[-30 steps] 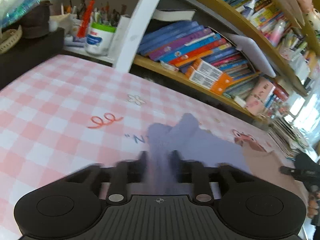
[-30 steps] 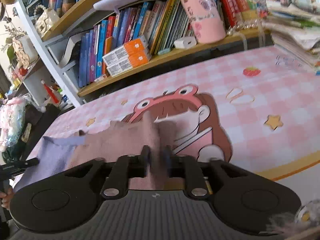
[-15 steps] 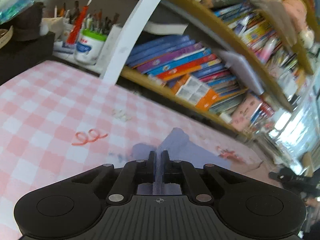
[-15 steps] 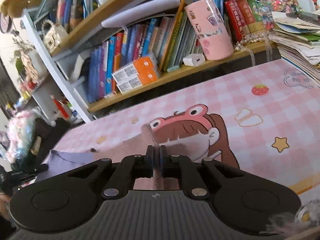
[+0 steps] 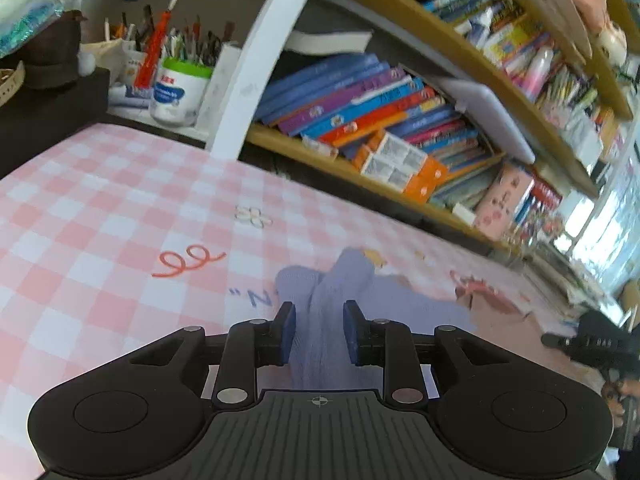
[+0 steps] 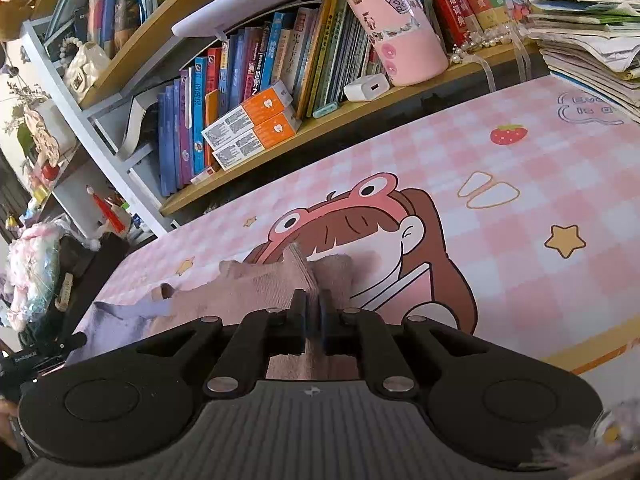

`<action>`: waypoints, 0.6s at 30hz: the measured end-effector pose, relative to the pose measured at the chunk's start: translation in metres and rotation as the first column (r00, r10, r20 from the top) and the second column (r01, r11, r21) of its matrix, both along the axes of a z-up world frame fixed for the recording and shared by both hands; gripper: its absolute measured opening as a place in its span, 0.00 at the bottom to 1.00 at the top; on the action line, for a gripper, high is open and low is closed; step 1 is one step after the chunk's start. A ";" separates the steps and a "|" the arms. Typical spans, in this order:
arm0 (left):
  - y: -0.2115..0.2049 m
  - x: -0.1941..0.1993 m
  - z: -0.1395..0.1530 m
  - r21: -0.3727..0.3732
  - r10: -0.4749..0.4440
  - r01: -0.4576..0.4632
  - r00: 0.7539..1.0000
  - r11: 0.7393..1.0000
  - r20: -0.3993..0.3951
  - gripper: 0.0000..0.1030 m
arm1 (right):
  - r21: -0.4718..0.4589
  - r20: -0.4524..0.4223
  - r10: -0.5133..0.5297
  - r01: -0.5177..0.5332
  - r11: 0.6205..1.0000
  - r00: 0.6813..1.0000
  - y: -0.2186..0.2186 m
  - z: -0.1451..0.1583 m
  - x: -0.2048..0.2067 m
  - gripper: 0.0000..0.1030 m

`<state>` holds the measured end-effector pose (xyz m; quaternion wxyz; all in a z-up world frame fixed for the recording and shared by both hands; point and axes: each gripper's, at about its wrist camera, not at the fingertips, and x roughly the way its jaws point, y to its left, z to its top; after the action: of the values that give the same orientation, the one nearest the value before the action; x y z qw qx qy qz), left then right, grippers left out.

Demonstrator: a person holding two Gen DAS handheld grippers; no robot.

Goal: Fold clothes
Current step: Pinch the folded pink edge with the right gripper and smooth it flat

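A small knit garment lies on the pink checked mat (image 5: 100, 220). Its lavender part (image 5: 360, 300) is in the left wrist view and its dusty pink part (image 6: 260, 288) in the right wrist view. My left gripper (image 5: 318, 332) is open, its blue pads on either side of a raised lavender fold without pinching it. My right gripper (image 6: 312, 312) is shut on a ridge of the pink fabric, lifted slightly off the mat. Each gripper shows at the edge of the other's view: the right one (image 5: 592, 344), the left one (image 6: 40, 352).
A wooden bookshelf (image 5: 360, 168) full of books runs along the mat's far edge. A pen pot (image 5: 180, 92) stands at the back left, with a pink cup (image 6: 396, 24) and a paper stack (image 6: 592, 40) at the back right. A dark box (image 5: 48, 112) borders the left side.
My left gripper, shut on the lavender fold half a second ago, has opened and the fold stays standing between its fingers. My right gripper remains shut on the pink fabric.
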<state>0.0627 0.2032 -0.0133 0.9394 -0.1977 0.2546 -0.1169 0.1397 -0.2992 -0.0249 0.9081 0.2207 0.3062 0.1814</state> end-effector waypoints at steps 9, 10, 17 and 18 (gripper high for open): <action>0.014 -0.015 -0.001 -0.124 0.061 -0.057 0.998 0.991 0.028 0.05 | 0.036 0.004 -0.002 0.002 0.999 1.000 -0.003 -0.005 0.000 0.06; 0.014 -0.009 -0.007 -0.102 0.072 -0.074 0.997 0.992 -0.027 0.05 | 0.039 0.005 0.000 0.000 0.999 1.000 -0.003 -0.005 0.000 0.06; 0.013 -0.001 -0.013 -0.066 0.074 -0.077 0.996 0.995 -0.058 0.16 | 0.038 0.005 -0.003 0.003 0.999 1.000 -0.003 -0.005 -0.001 0.06; 0.013 -0.002 -0.013 -0.068 0.075 -0.079 0.996 0.995 -0.057 0.23 | 0.047 0.002 -0.004 0.004 0.999 1.000 -0.004 -0.006 -0.001 0.07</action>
<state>0.0609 0.2167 -0.0259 0.9284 -0.2434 0.2677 -0.0843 0.1387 -0.3030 -0.0308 0.9033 0.2424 0.3006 0.1869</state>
